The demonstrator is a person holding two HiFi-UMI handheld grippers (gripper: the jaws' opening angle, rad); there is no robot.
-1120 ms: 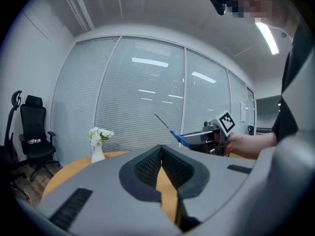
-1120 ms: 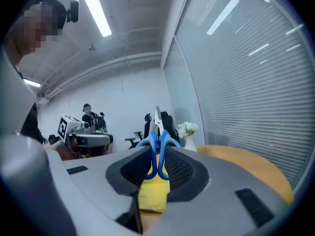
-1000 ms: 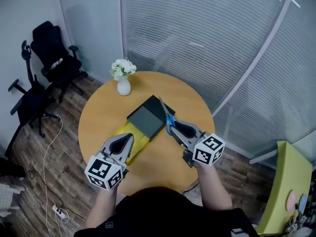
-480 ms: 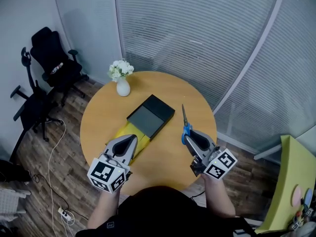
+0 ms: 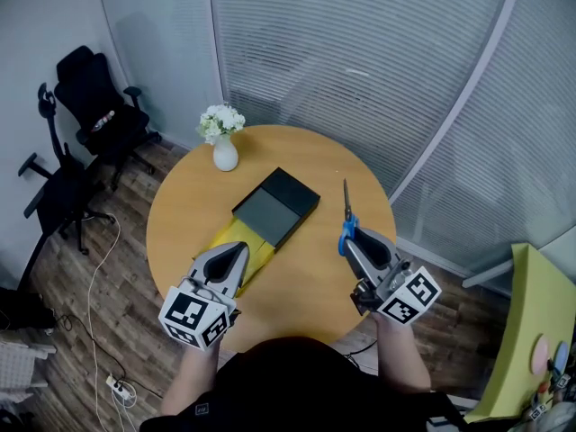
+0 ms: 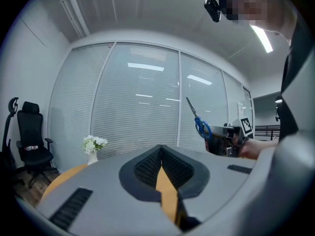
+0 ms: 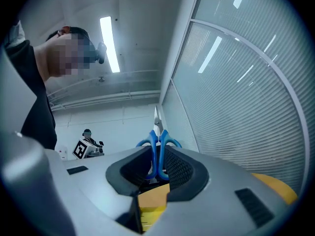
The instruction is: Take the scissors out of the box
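Observation:
The scissors [image 5: 346, 219], with blue handles and the blades pointing away from me, are held over the right side of the round wooden table [image 5: 189, 201], clear of the box. My right gripper [image 5: 353, 238] is shut on their handles; in the right gripper view the blue loops of the scissors [image 7: 158, 144] sit between the pads of the right gripper [image 7: 158, 157]. The box has a black sleeve [image 5: 274, 207] and a yellow inner tray [image 5: 232, 241] slid out toward me. My left gripper [image 5: 239, 250] hovers over the tray's near end, jaws together with nothing between them. From the left gripper view the scissors [image 6: 199, 123] show at the right.
A white vase of flowers [image 5: 223, 144] stands at the table's far left edge. Two black office chairs [image 5: 99, 106] and a cable with a power strip [image 5: 110, 387] are on the wooden floor to the left. A curved glass wall with blinds runs behind the table.
The right gripper has carried the scissors rightward and toward me, away from the box, and lifted them. The left gripper has stayed in place.

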